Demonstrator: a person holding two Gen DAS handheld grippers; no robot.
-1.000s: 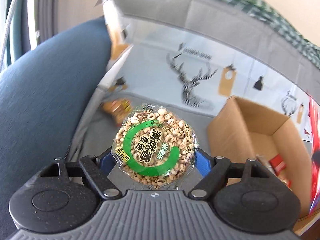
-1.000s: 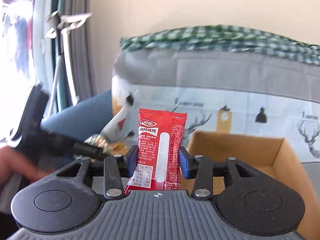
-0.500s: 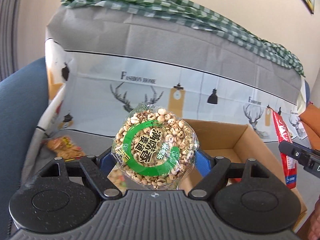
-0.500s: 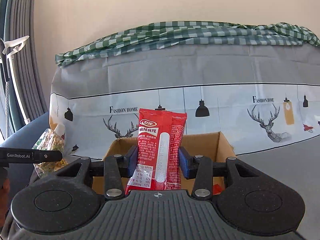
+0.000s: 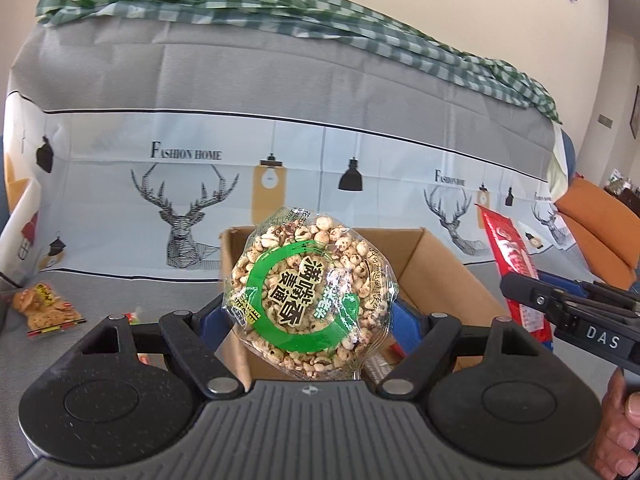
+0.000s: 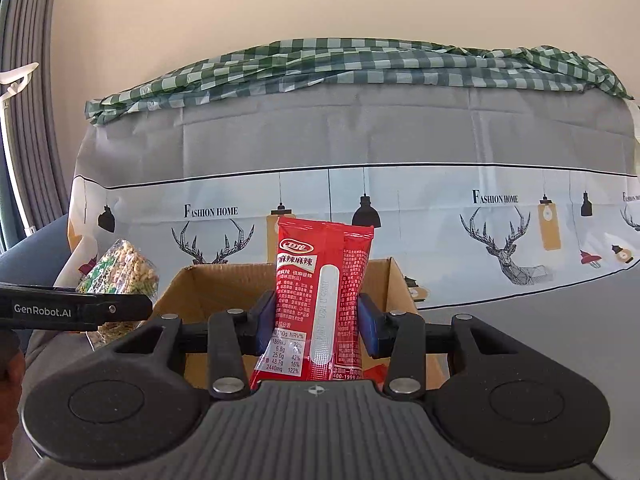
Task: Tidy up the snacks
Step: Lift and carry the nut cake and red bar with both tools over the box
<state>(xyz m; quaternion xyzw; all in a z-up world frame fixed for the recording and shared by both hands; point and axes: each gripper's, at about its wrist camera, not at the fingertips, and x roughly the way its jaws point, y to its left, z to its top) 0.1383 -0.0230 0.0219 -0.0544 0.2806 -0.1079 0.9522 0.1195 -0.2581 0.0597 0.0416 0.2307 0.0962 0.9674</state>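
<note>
My left gripper [image 5: 308, 316] is shut on a round clear pack of puffed grain with a green ring label [image 5: 310, 300], held above the near left part of an open cardboard box [image 5: 448, 276]. My right gripper [image 6: 318, 316] is shut on a red snack packet [image 6: 324, 300], held upright over the near side of the same box [image 6: 224, 284]. The red packet also shows at the right of the left wrist view [image 5: 516, 256]. The puffed grain pack shows at the left of the right wrist view [image 6: 120, 276].
The box stands on a sofa seat covered with a grey and pale deer-print cloth [image 5: 320, 160]. A green checked cloth [image 6: 360, 64] lies along the backrest top. A small biscuit pack [image 5: 44, 308] and another snack [image 5: 134, 316] lie on the seat to the left. An orange cushion [image 5: 596, 220] is at right.
Both grippers have swung from the sofa's left end to face the box and moved closer over it, each still holding its snack.
</note>
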